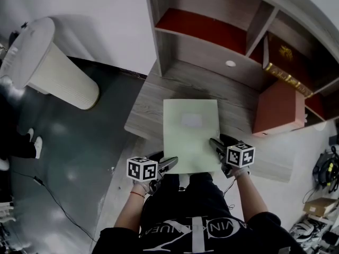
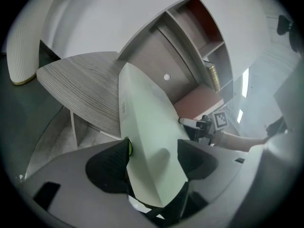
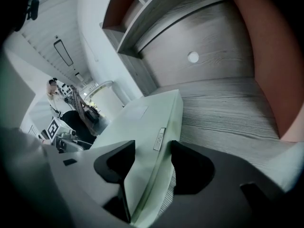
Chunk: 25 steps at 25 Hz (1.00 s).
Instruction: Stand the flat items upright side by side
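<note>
The right hand-held gripper (image 1: 213, 142) clamps the near right edge of the green book (image 1: 190, 131). The left hand-held gripper (image 1: 170, 163) is closing on its near left corner, probably to upend it.

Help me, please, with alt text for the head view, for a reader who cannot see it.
From above, a pale green book overhangs the near edge of a wooden desk. The left gripper is closing around its near-left corner, and the right gripper clamps its right edge. A shelf stands behind, with a red-brown book to the right.
</note>
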### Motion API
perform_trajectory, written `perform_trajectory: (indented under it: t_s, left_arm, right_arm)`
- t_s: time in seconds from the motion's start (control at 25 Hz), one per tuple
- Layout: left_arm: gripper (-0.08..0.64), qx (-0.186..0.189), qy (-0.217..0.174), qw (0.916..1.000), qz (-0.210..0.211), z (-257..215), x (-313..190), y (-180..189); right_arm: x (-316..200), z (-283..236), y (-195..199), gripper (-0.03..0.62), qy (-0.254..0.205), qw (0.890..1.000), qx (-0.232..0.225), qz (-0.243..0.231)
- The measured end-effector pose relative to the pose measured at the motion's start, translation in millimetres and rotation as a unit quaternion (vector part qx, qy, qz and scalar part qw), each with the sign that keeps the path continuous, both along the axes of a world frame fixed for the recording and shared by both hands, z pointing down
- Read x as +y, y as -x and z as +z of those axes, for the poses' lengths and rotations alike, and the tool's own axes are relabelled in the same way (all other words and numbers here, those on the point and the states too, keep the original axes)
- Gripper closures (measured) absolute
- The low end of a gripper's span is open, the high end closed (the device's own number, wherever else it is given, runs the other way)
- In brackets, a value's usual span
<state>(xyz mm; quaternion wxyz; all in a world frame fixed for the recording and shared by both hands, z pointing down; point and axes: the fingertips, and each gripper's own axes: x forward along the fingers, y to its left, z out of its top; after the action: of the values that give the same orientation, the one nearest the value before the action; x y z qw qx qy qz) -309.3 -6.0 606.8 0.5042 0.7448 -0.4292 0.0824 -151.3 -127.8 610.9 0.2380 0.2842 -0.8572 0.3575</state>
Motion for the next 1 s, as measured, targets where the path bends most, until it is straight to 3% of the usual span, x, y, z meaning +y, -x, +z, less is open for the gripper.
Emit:
perform_trajectory:
  t_s: [0.4, 0.64, 1.0]
  left_arm:
    - [0.276, 0.050, 0.030, 0.9979, 0.030, 2.7, 25.0, -17.9]
    - [0.276, 0.109, 0.056, 0.9900, 0.070, 2.6, 36.5, -30.7]
    - [0.273, 0.172, 0.078, 0.9796, 0.069, -0.5, 37.5, -28.0]
  right_arm:
    - [11.4, -1.1, -9.1, 0.347, 0.000, 0.999, 0.002, -0.035]
    - [16.9, -0.6, -18.3, 0.347, 0.002, 0.999, 0.000, -0.046]
    - [18.3, -0.9, -18.8, 0.345, -0.001, 0.999, -0.010, -0.041]
